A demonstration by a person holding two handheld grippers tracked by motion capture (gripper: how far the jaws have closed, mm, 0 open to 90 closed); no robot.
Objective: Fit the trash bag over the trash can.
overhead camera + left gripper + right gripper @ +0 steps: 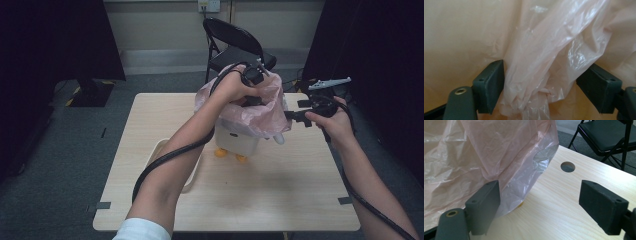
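Parted jaws flank pink plastic bag [486, 152] on table [564, 202].

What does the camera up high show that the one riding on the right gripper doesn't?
The high view alone shows the small white bin with orange feet that wears the pink plastic bag, the left gripper reaching into the bag, and the person's forearms. The right gripper view alone shows a round hole in the tabletop and the right gripper open beside the bag. Both share the bag, the wooden table and the black folding chair.

Black folding chair [237, 45], grey floor [60, 150]
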